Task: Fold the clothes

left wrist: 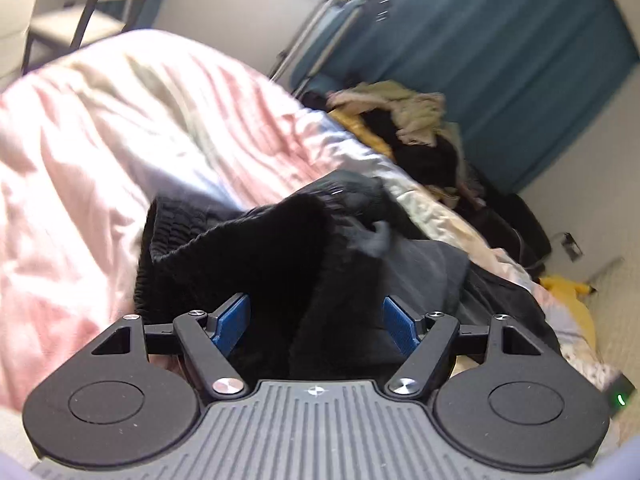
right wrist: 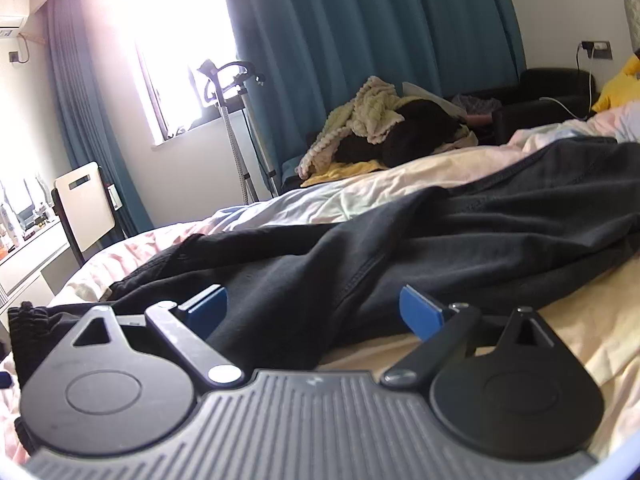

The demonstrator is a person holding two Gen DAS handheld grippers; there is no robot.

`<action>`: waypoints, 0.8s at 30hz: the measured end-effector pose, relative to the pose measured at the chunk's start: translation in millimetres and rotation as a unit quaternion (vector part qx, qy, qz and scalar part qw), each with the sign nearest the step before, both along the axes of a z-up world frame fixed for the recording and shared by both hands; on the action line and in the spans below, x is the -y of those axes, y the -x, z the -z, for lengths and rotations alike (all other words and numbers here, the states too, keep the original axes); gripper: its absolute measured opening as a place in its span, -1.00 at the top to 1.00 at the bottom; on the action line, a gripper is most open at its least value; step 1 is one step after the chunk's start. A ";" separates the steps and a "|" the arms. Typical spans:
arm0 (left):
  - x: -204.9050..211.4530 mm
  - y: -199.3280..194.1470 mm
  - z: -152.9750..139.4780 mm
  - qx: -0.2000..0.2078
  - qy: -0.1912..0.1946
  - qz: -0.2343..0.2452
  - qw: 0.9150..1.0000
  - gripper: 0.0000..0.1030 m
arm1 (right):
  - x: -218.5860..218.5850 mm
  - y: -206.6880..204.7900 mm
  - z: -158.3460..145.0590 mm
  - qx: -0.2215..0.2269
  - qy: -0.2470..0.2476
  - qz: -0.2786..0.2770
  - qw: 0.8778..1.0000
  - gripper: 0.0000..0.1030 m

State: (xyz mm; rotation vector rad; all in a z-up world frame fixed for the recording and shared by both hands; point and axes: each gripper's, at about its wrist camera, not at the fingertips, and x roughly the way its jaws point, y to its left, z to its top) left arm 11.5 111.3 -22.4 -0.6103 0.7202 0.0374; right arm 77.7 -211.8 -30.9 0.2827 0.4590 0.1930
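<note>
**Both grippers released over one black garment on the bed**

Seen from the left wrist, the left gripper point(left wrist: 316, 322) stands with its two blue pads point(left wrist: 231, 322) spread wide. The ribbed, gathered end of the black garment point(left wrist: 248, 248) bulges up just ahead of it and fills the gap between the fingers, but neither pad presses the cloth, so the gripper is released. That bunched end probably sits raised because it has been doubled over the rest of the fabric as one fold; motion blur there makes the layering hard to read. To the left of this gripper lies only the pink striped bedding point(left wrist: 80, 160).

From the right wrist, the right gripper point(right wrist: 316, 312) is likewise spread and empty. It sits low over the bed, with the black garment point(right wrist: 400, 252) running away ahead of it in one long flattened band, its nearest edge passing between the open fingers. Laid out like this, the cloth seems ready for a further fold.

Counted: two grippers, one garment being worked. Well beyond both, against the teal curtain point(right wrist: 360, 40), one heap of unfolded clothes point(right wrist: 376, 128) waits.
</note>
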 end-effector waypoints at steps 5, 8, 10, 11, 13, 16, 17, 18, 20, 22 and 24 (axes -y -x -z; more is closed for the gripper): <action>2.8 -21.4 11.8 0.012 0.021 0.020 1.000 0.80 | 6.9 -4.7 5.6 -0.010 -0.024 0.004 1.000 -0.83; 10.1 -12.5 2.0 0.049 0.016 0.038 0.998 0.82 | 3.7 -2.4 2.8 0.002 -0.025 -0.002 1.000 -0.83; 18.8 2.5 -8.6 0.072 0.016 0.058 0.996 0.82 | -0.3 1.5 -1.9 0.024 -0.016 -0.006 1.000 -0.83; 26.2 13.6 -12.7 0.082 0.016 0.075 0.994 0.82 | -2.4 5.2 -5.6 0.043 -0.014 -0.013 0.999 -0.83; 43.8 36.5 -16.9 0.090 0.016 0.110 0.990 0.82 | -7.1 12.5 -13.8 0.078 -0.017 -0.038 0.996 -0.83; 73.9 65.1 -8.0 0.069 -0.006 0.153 0.986 0.83 | -19.5 18.5 -19.6 0.098 -0.007 -0.075 0.992 -0.83; 81.8 70.3 -0.8 0.056 -0.013 0.166 0.984 0.83 | -24.6 18.4 -19.4 0.098 -0.002 -0.090 0.991 -0.83; 88.9 74.8 6.0 0.046 -0.023 0.177 0.983 0.83 | -29.4 17.6 -19.0 0.095 0.001 -0.105 0.990 -0.83; 96.9 82.7 17.6 0.033 -0.052 0.183 0.981 0.83 | -39.6 14.4 -15.4 0.079 0.000 -0.139 0.987 -0.83; 97.2 85.1 21.7 0.029 -0.064 0.185 0.980 0.82 | -52.3 9.0 -7.6 0.049 0.000 -0.182 0.982 -0.83; 94.4 89.5 17.7 0.037 -0.077 0.187 0.979 0.76 | -69.4 2.5 8.4 -0.003 0.023 -0.217 0.976 -0.83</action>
